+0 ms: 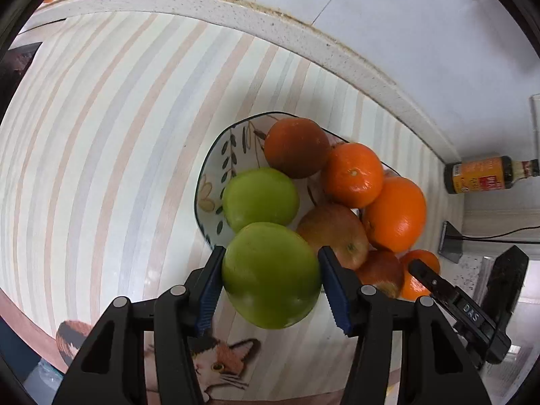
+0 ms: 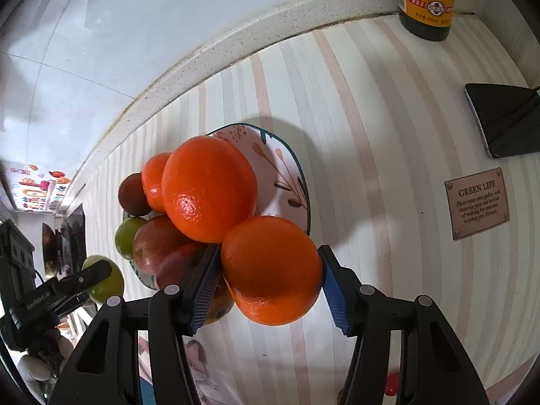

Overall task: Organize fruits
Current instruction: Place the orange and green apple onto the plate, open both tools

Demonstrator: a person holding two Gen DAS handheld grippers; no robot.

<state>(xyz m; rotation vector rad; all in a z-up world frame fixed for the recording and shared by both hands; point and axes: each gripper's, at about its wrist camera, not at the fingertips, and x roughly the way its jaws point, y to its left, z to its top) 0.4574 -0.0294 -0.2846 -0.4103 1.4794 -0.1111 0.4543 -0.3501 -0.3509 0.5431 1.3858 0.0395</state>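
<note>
The left gripper [image 1: 270,280] is clamping a green apple [image 1: 271,275] between its blue-padded jaws, spread wide to the fruit's full width, at 6 o'clock in the left wrist view. The apple is hanging just at the near rim of the painted plate [image 1: 216,165], beside a second green apple [image 1: 260,199] lying on it at 12 o'clock from the held one.

The right gripper [image 2: 270,280] is gripping an orange [image 2: 271,270] the same way, jaws wide and pressing both flanks, at the plate's near edge [image 2: 287,175]. A bigger orange [image 2: 209,189] is sitting at 11 o'clock from it, topping the pile, with a mandarin [image 2: 152,182] and a dark reddish fruit [image 2: 131,195] further towards 10 o'clock and a red apple [image 2: 155,243] at 9 o'clock.

The plate is resting on the striped worktop [image 2: 388,168]. A soy sauce bottle [image 2: 427,0] is standing at 1 o'clock against the back ledge, a phone [image 2: 503,121] is lying at 2 o'clock, and a "GREEN LIFE" label [image 2: 477,202] is showing at 3 o'clock.
</note>
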